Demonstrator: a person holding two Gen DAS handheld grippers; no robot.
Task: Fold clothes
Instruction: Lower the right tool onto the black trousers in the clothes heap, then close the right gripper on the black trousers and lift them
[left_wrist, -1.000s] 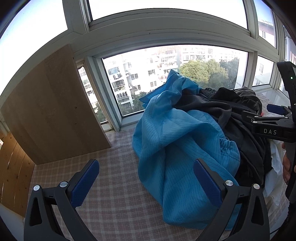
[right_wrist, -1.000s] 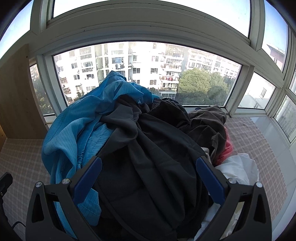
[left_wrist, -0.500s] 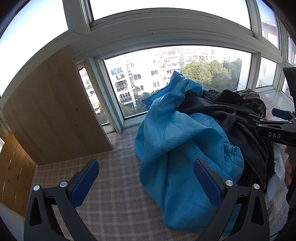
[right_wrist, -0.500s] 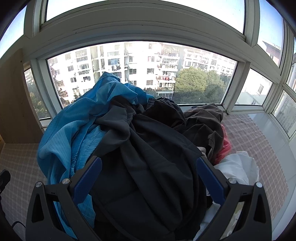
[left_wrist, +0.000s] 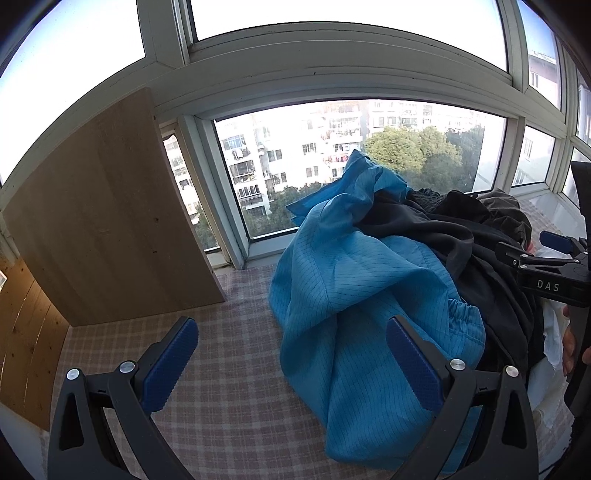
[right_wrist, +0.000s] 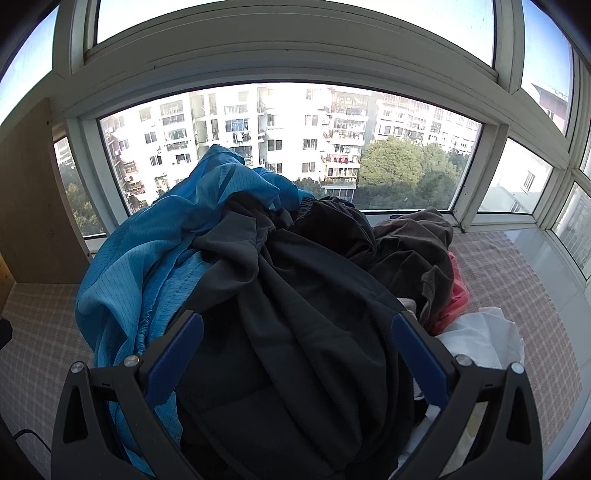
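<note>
A pile of clothes lies on a pink checked cloth by the window. A blue garment with an elastic cuff is on the pile's left; it also shows in the right wrist view. A black garment drapes over the middle, with a brown one, a red one and a white one to the right. My left gripper is open and empty, just before the blue garment. My right gripper is open and empty over the black garment; it also shows at the right edge of the left wrist view.
A light wooden panel stands at the left against the window frame. Wooden boards line the far left. The window sill runs along the right side. The checked cloth extends left of the pile.
Both grippers have tilted up and drawn back slightly, so the pile sits lower in both views. Both stay open. The clothes have not moved.
</note>
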